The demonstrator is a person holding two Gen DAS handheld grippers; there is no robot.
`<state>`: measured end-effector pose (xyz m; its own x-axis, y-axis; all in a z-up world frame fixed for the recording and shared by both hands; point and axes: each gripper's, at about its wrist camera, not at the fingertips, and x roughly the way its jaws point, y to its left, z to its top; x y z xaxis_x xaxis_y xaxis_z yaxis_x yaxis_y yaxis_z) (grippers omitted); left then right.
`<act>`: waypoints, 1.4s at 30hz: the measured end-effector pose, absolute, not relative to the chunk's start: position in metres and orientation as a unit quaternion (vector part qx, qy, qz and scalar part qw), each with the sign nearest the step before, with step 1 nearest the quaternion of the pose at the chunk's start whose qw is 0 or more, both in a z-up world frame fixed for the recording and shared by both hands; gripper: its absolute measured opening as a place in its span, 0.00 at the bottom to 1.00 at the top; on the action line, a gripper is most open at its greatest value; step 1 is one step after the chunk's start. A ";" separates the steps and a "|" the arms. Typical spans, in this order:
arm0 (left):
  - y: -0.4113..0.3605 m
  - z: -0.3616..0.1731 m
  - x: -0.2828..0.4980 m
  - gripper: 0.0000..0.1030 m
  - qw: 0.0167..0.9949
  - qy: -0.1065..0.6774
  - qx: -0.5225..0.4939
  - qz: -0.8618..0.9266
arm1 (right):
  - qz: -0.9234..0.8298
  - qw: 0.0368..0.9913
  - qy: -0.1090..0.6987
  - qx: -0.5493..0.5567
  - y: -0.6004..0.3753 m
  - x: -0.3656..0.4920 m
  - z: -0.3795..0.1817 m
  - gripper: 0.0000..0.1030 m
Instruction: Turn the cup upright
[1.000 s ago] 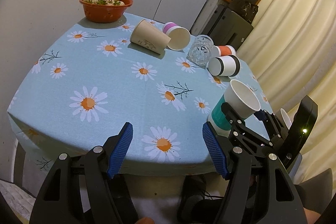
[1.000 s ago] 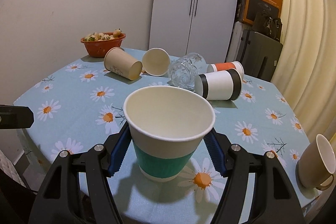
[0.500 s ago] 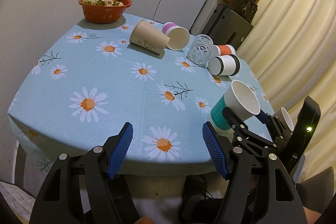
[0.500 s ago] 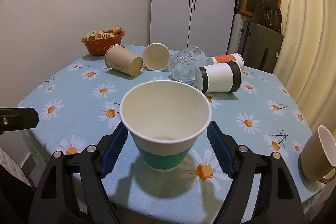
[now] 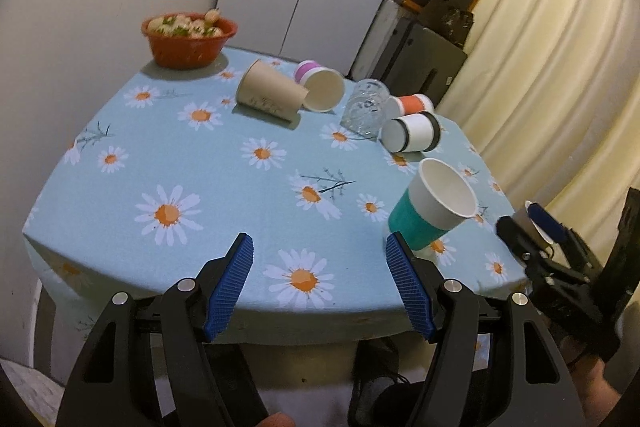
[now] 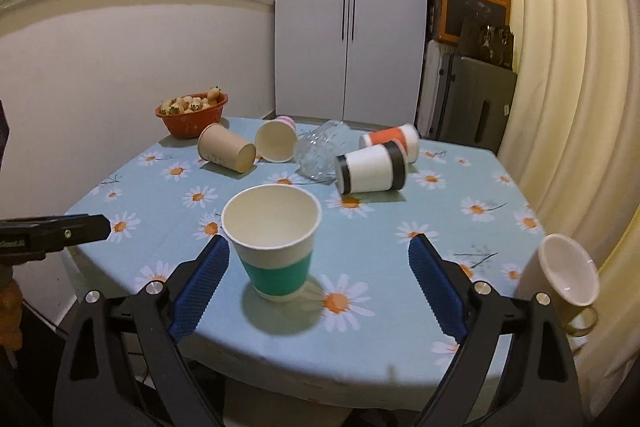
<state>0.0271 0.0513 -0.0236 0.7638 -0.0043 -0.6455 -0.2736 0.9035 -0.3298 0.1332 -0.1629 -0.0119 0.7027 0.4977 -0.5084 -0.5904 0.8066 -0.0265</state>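
Note:
A white paper cup with a teal band (image 6: 276, 243) stands upright on the daisy tablecloth near the table's front edge; it also shows in the left wrist view (image 5: 432, 207). My right gripper (image 6: 318, 287) is open and empty, its blue pads (image 6: 202, 281) wide apart and pulled back from the cup, which sits near the left pad. My left gripper (image 5: 320, 283) is open and empty at the front edge of the table, left of the cup.
Several cups lie on their sides at the back: a tan one (image 6: 226, 149), a pink-banded one (image 6: 276, 141), a black-banded one (image 6: 370, 169), an orange-banded one (image 6: 390, 141) and a glass (image 6: 320, 153). An orange bowl (image 6: 192, 115) stands far left. A cream mug (image 6: 564, 275) lies at the right edge.
My right gripper opened, let go of the teal-banded cup and drew back. The cup now stands free on the table. My left gripper stayed about where it was.

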 end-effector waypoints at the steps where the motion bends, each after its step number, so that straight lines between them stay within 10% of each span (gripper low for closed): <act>1: 0.050 -0.021 0.025 0.78 0.918 0.331 -0.205 0.070 | 0.297 0.918 0.244 -0.095 -0.166 0.131 -0.009 0.89; 42: -0.007 0.004 -0.026 0.93 0.959 0.270 -0.080 0.019 | 0.308 0.918 0.230 -0.102 -0.230 0.088 0.009 0.94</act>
